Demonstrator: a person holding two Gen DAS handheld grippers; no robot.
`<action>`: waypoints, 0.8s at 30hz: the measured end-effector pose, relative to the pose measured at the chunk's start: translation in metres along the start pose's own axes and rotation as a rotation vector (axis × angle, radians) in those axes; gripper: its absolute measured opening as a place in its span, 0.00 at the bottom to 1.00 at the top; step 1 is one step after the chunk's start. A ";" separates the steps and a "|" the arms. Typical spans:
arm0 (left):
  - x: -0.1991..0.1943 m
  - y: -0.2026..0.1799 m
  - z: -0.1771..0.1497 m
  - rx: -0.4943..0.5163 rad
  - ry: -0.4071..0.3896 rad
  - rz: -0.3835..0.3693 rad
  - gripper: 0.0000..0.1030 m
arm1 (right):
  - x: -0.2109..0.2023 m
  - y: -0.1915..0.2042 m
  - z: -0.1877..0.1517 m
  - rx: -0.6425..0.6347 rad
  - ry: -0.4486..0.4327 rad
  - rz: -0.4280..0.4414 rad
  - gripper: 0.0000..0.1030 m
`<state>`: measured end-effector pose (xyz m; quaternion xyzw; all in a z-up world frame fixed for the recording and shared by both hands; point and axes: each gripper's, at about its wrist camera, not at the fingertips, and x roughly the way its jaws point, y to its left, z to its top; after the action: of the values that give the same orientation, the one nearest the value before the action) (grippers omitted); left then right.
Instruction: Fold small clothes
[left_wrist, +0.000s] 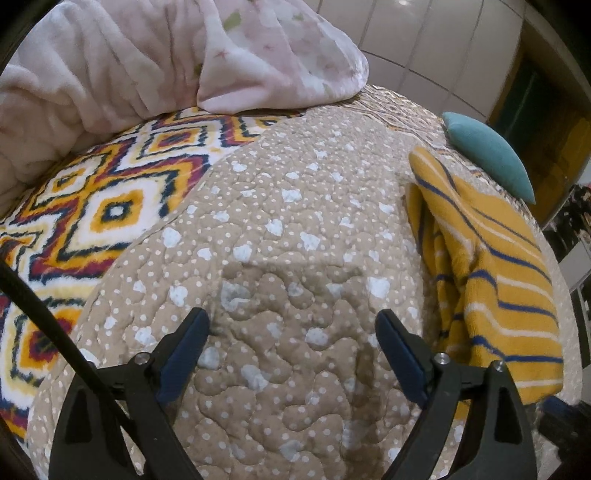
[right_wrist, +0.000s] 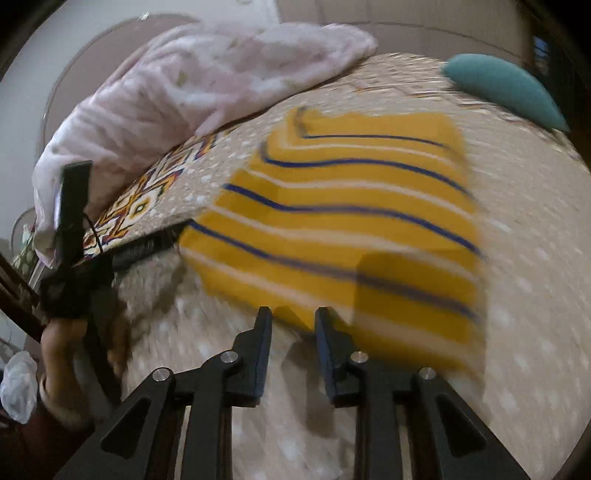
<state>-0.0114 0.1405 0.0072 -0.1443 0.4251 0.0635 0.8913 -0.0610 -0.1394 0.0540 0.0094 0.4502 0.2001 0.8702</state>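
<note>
Left gripper (left_wrist: 291, 325) hangs over the quilt (left_wrist: 280, 229), fingers spread wide and empty — the striped garment (left_wrist: 491, 266) lies folded just off its right finger. Right gripper (right_wrist: 293, 317), blurred, has fingers parted by a narrow gap, gripping nothing; the garment's near edge sits right at their tips. Teal cushion (right_wrist: 506, 88) lies beyond.
</note>
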 end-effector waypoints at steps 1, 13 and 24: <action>0.002 -0.003 -0.001 0.014 0.006 0.003 0.94 | -0.017 -0.011 -0.013 0.021 -0.029 -0.046 0.39; -0.012 0.001 -0.007 -0.025 -0.057 -0.008 0.98 | -0.088 -0.113 -0.088 0.308 -0.181 -0.176 0.48; -0.083 -0.094 -0.088 0.158 -0.084 0.000 0.98 | -0.086 -0.121 -0.127 0.312 -0.228 -0.199 0.58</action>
<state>-0.1067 0.0251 0.0382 -0.0708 0.3909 0.0356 0.9170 -0.1646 -0.3020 0.0214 0.1222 0.3733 0.0388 0.9188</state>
